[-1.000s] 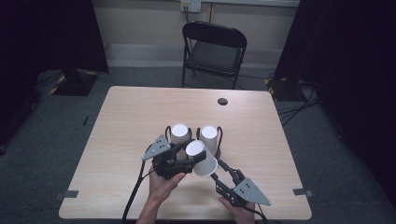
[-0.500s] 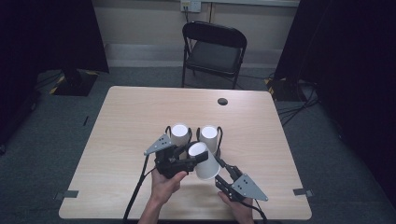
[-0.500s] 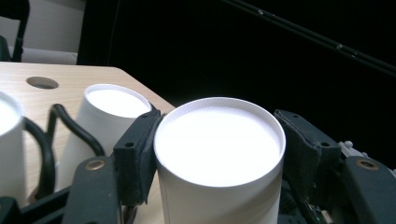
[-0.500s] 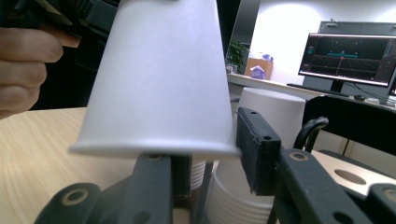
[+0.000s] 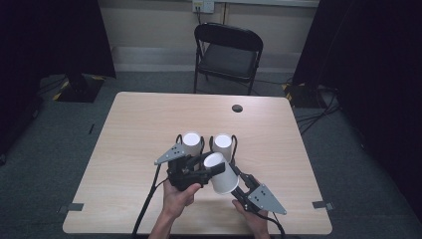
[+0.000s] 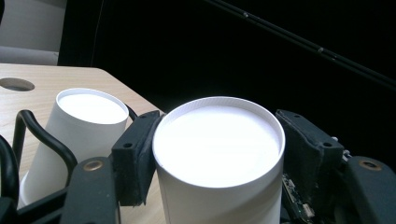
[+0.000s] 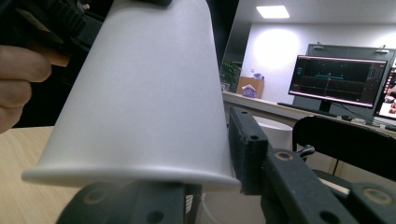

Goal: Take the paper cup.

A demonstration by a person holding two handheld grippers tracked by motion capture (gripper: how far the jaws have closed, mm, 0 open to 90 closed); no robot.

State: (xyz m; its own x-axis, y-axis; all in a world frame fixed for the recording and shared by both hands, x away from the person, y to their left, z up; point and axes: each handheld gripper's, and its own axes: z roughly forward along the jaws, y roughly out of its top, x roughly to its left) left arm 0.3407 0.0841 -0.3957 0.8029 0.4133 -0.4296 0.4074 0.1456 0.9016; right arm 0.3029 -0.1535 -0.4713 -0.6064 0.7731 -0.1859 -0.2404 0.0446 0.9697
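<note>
Left gripper (image 5: 211, 167) clamps the base of an upturned cup (image 5: 221, 173), held just above the table (image 5: 134, 129) near two more cups (image 5: 192, 143). Right gripper (image 5: 234, 186) jaws have just been closing around its rim; squeeze gently, don't crush it.

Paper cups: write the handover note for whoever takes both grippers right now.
Left gripper: fingers on the narrow base of the held cup, which is tilted above the table; its jaws have just eased open slightly.
Right gripper: jaws have just been closing around that cup's wide rim end; whether they press on it cannot be told.
Two other cups stand upside down, side by side, beyond the grippers.
Done: one cup lifted.
Left: probably finish passing it to the right gripper, then place it.
</note>
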